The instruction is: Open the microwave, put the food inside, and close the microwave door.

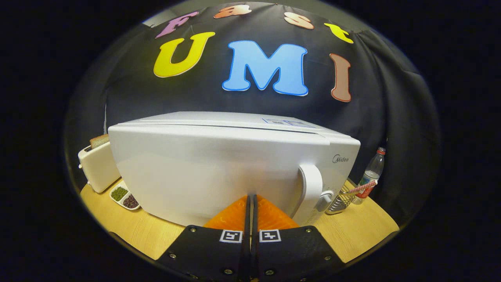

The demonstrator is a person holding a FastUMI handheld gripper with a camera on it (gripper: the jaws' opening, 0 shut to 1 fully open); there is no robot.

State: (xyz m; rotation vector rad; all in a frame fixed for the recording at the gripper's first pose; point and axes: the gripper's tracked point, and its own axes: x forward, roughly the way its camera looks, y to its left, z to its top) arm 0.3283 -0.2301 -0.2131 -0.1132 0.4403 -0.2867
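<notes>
Gripper (250,197) sits low and level, pointing straight at the microwave (219,168) front. Its two fingers are pressed together, only a thin slit between them, nothing held. Fingertips are right up against the lower part of the microwave door (203,172); whether they actually touch it I cannot tell.

Microwave is white, door closed, standing on a light wooden table (133,227). It is angled slightly, so the top panel shows too. Vertical door handle (311,192) is just right of the fingertips, apart from them. A round knob (324,200) is directly beside the handle on the control side.

Left of the microwave, near its front corner, a small white two-compartment dish (124,197) lies on the table. One compartment holds green grains, the other dark reddish-brown grains. Exact kind is too small to tell.

Behind the dish, a cream toaster (98,166) stands close to the microwave's left side, with a slice of bread (100,140) sticking up from its slot.

Right of the microwave, a wire rack (339,201) sits on the table close to the knob side, with a red-and-white patterned stick-like item (362,188) lying across it. Just beyond the rack stands a clear plastic bottle (372,172) with a red cap, upright, contents unclear.

Black cloth wall (383,98) hangs behind everything.
</notes>
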